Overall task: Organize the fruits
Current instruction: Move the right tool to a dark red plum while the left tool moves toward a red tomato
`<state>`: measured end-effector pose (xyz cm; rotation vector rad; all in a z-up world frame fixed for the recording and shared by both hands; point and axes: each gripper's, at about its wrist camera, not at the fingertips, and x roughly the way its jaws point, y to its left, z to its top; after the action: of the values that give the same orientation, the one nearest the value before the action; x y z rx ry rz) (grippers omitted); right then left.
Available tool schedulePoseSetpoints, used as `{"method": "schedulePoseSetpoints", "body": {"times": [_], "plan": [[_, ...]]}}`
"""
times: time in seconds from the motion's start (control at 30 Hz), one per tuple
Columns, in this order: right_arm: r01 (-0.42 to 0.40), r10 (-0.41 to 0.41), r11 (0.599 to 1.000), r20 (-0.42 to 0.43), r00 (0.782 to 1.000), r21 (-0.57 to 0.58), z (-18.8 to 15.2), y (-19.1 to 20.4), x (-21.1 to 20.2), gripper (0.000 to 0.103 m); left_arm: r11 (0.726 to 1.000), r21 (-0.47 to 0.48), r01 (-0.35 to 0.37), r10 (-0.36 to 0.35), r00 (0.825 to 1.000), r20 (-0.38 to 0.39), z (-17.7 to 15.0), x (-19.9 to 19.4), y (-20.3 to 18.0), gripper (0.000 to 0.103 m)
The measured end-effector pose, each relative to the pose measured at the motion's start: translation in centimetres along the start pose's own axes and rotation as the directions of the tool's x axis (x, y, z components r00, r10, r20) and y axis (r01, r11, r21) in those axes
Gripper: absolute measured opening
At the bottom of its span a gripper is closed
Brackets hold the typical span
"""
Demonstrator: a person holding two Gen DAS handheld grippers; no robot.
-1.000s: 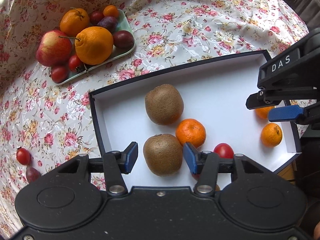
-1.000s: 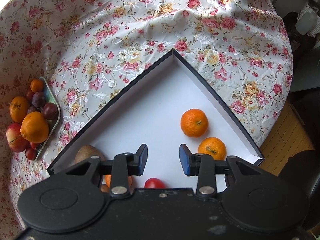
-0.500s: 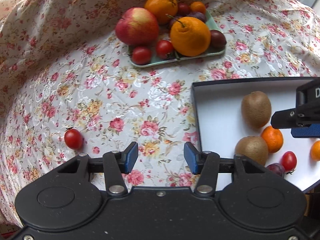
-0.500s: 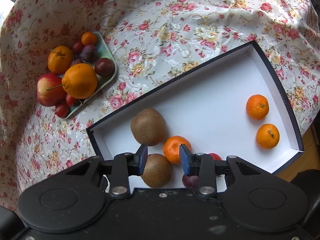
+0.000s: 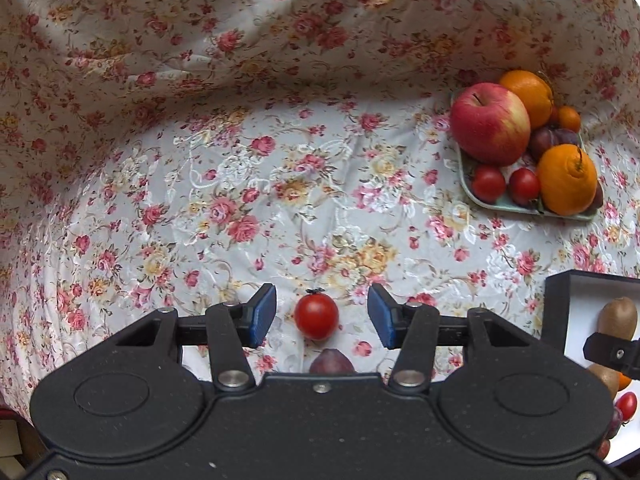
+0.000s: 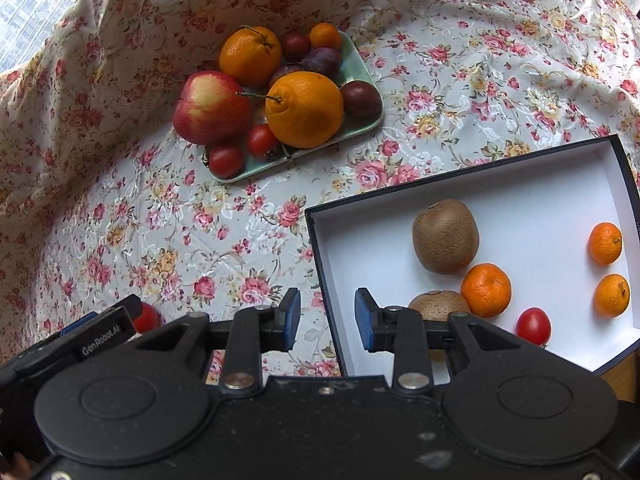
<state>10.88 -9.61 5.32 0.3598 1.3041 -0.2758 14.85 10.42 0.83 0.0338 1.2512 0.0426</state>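
Note:
A loose cherry tomato [image 5: 316, 316] lies on the floral cloth between the open jaws of my left gripper [image 5: 322, 316], not touched. A dark plum [image 5: 332, 364] lies just behind it, partly hidden by the gripper body. My right gripper [image 6: 327, 318] is open and empty over the left rim of the white box [image 6: 320, 240]. The box holds two kiwis [image 6: 446, 236], three mandarins [image 6: 486, 290] and a cherry tomato [image 6: 533, 326]. The left gripper also shows in the right wrist view [image 6: 100, 332], beside the loose tomato [image 6: 146, 317].
A green tray [image 6: 362, 68] at the back holds an apple [image 6: 212, 108], two oranges [image 6: 304, 110], plums, cherry tomatoes and a small mandarin. It shows at the right in the left wrist view [image 5: 500, 206]. The cloth rises in folds behind.
My left gripper has swung left from over the box to the loose cherry tomato, which now sits between its jaws. My right gripper has shifted left to the box's left rim.

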Motion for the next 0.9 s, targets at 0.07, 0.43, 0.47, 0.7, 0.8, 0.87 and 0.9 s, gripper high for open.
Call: {"method": "schedulePoseSetpoints", "body": {"times": [0.07,0.43,0.47,0.7,0.8,0.87,0.9], "plan": [[-0.017,0.016,1.000,0.012,1.000,0.024,-0.5,0.6,0.2,0.033,1.000,-0.026,-0.003,0.004,1.000,0.016,0.4,-0.1,1.4,0.060],[-0.104,0.084,0.987,-0.161,0.983,-0.123,-2.9,7.4,3.8,0.032,0.998,-0.060,-0.001,-0.001,1.000,-0.029,0.4,1.3,4.7,0.064],[-0.105,0.080,0.983,-0.162,0.984,-0.153,-3.4,8.3,4.0,0.032,0.998,-0.060,-0.004,0.002,0.999,-0.035,0.4,1.4,4.9,0.064],[-0.110,0.072,0.955,-0.144,0.987,-0.275,-5.2,12.5,5.2,0.026,0.996,-0.068,-0.052,0.052,0.999,0.007,0.1,1.1,6.4,0.064],[-0.109,0.091,0.962,-0.082,0.992,-0.250,-5.6,13.2,5.3,0.025,0.995,-0.072,-0.066,0.068,0.997,0.028,0.0,1.2,7.2,0.064],[-0.113,0.108,0.968,-0.038,0.993,-0.226,-5.7,13.4,5.5,0.025,0.995,-0.072,-0.074,0.077,0.996,0.041,0.0,1.2,7.5,0.064],[-0.125,0.122,0.965,-0.024,0.992,-0.231,-5.8,13.5,5.7,0.025,0.995,-0.068,-0.076,0.080,0.995,0.056,-0.1,1.2,7.7,0.064]]}}
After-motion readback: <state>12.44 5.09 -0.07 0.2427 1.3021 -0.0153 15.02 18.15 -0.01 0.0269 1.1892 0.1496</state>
